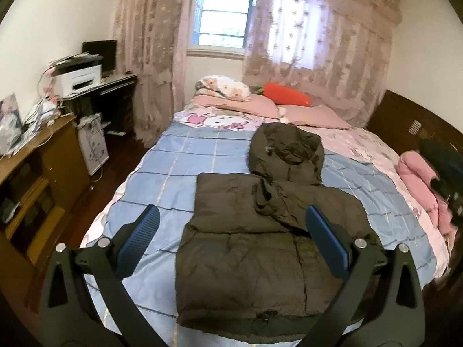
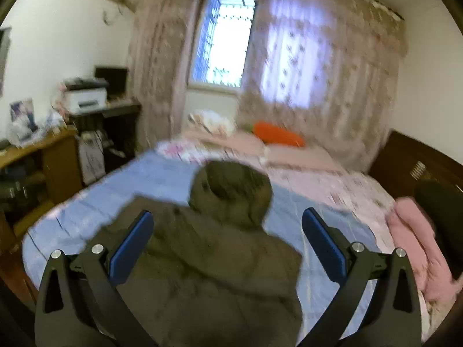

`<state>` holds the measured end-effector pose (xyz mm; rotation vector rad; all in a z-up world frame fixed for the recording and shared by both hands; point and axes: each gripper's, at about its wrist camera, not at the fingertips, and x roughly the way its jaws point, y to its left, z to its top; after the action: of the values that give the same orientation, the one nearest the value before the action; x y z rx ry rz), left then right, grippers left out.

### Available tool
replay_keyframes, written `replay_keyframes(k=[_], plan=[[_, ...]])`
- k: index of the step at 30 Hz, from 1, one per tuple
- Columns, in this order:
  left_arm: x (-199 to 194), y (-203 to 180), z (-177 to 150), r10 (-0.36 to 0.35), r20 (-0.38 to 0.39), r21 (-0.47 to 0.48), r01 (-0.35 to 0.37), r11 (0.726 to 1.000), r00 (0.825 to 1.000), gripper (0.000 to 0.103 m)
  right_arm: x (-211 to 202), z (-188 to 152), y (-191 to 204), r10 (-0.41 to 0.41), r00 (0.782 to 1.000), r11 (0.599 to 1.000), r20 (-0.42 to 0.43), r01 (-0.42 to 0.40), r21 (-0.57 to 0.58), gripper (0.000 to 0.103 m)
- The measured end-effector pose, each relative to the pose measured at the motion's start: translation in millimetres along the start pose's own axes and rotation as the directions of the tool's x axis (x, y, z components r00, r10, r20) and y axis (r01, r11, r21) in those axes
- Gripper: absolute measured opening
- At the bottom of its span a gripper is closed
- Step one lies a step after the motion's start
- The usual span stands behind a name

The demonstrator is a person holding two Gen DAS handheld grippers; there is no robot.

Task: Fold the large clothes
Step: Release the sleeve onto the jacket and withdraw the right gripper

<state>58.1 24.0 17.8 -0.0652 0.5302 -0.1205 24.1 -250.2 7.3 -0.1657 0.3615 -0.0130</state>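
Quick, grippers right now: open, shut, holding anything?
Left gripper: open, holding nothing, above the jacket.
Right gripper: open, holding nothing.

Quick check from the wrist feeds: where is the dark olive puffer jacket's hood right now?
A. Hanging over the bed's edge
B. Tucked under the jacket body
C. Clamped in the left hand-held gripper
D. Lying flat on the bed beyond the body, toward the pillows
D. The hood lies spread on the blue checked bedspread past the puffer jacket body, toward the pillows; the left hand-held gripper and the right hand-held gripper are both open and empty.
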Motion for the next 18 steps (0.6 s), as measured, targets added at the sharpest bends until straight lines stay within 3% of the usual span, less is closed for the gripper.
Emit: replay_keyframes(k=[2, 5, 14, 18], plan=[[4.7, -8.2, -3.6, -0.02, -0.015, 0.018, 0.02, 1.0, 1.0, 0.101, 4.1, -14.5, -8.1, -0.019, 1.0, 0.999, -0.018, 0.02, 0.051, 0.102], [12.5, -18.4, -8.4, -0.007, -0.036, 0.041, 0.009, 0.999, 0.999, 0.101, 16.6, -24.7, -23.2, -0.018, 0.993, 0.986, -0.12, 0.038, 0.163, 0.102], [21.4, -43.1, -14.0, 0.016, -0.047, 0.064, -0.012, 0.998, 0.999, 0.101, 5.7, -40.5, -33.9, -0.035, 0.991, 0.98, -0.129, 0.06, 0.192, 0.102], [19.9, -55.5, -17.1, 0.036, -0.017, 0.136, -0.034, 0.99, 0.999, 0.101, 4.1, -45.3, -42.2, -0.04, 0.99, 0.978, -0.134, 0.066, 0.2, 0.102]])
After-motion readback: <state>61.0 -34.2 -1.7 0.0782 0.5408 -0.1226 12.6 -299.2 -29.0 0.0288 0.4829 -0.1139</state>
